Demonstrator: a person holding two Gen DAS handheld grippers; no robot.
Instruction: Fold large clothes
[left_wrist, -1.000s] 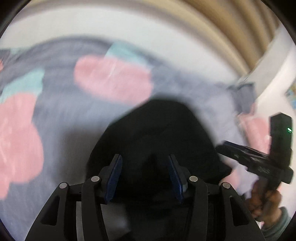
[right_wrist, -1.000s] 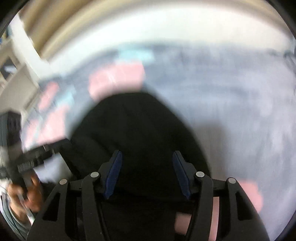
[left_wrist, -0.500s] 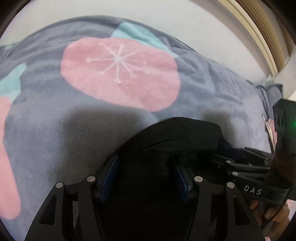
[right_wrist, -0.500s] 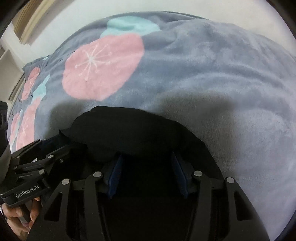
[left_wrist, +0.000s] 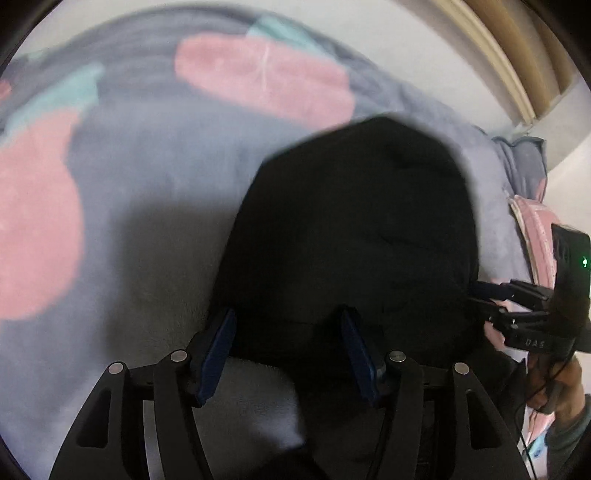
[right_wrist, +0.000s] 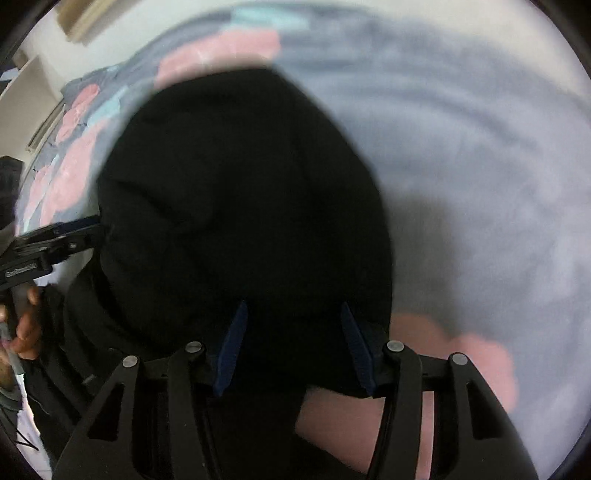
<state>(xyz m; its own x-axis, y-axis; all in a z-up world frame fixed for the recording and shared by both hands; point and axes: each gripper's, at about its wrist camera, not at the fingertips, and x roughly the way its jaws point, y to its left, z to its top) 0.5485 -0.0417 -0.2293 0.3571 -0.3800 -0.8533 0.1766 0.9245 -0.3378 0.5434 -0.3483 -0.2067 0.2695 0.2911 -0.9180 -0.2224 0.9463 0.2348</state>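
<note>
the black garment (left_wrist: 354, 236) fills the middle of both views, bunched into a dark mound over the grey blanket (left_wrist: 147, 184) with its pink and teal patches. in the left wrist view the left gripper (left_wrist: 288, 350) sits at lower centre with cloth packed between its blue pads (left_wrist: 218, 350); the pads stand fairly wide apart, so i cannot tell whether they truly pinch the fabric or just rest around a thick fold. the same goes for the right gripper (right_wrist: 293, 343) at lower centre of its own view, with black cloth filling the gap between its pads (right_wrist: 232, 347). each gripper also shows at the other view's edge, reaching into the garment's side (left_wrist: 517, 310) (right_wrist: 48, 243). both views are blurred. working at two spots on one edge likely keeps that edge straight, so the fold lands evenly on the blanket.
</note>
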